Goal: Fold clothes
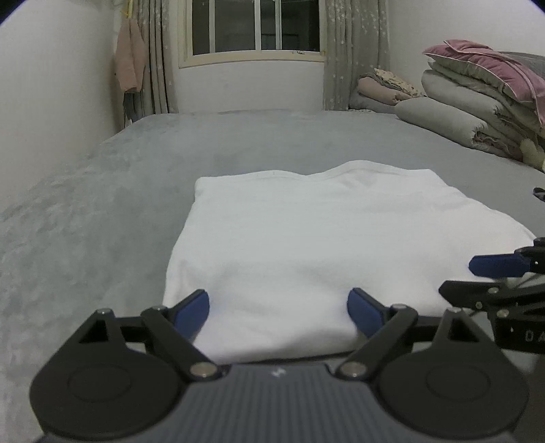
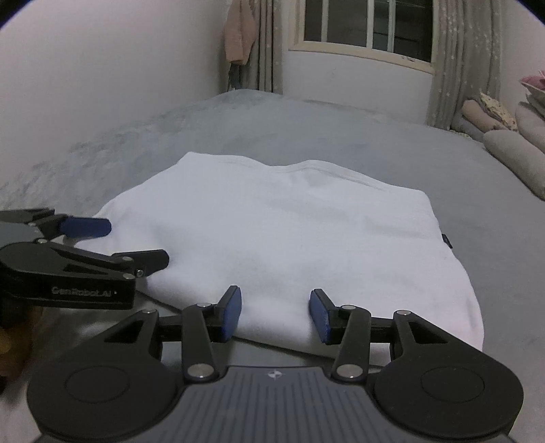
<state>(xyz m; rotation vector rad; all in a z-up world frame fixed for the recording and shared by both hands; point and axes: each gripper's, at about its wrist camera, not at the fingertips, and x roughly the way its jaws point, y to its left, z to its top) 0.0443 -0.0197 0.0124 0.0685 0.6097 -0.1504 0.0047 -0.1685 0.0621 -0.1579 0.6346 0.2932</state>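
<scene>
Both tongs, left (image 1: 277, 311) and right (image 2: 275, 315), stand spread wide and hold nothing — poised at the near edge of the white shirt (image 1: 306, 238), a neat rectangle on the bed (image 1: 102, 204).

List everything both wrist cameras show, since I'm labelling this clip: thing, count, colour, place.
white garment: one, white, folded flat on the bed's near part, in front of both grippers.
bed: one, grey cover, fills the middle of both views.
stacked bedding: one pile, grey and beige with a pink piece on top, far right on the bed.
window: one, pale frame, dark panes, back wall.
curtains: two, beige with a star pattern, either side of the window.
hanging garment: one, pink, by the left curtain.
left gripper: one, black with blue pads, open at the garment's near edge.
right gripper: one, black with blue pads, open at the garment's near edge.
</scene>
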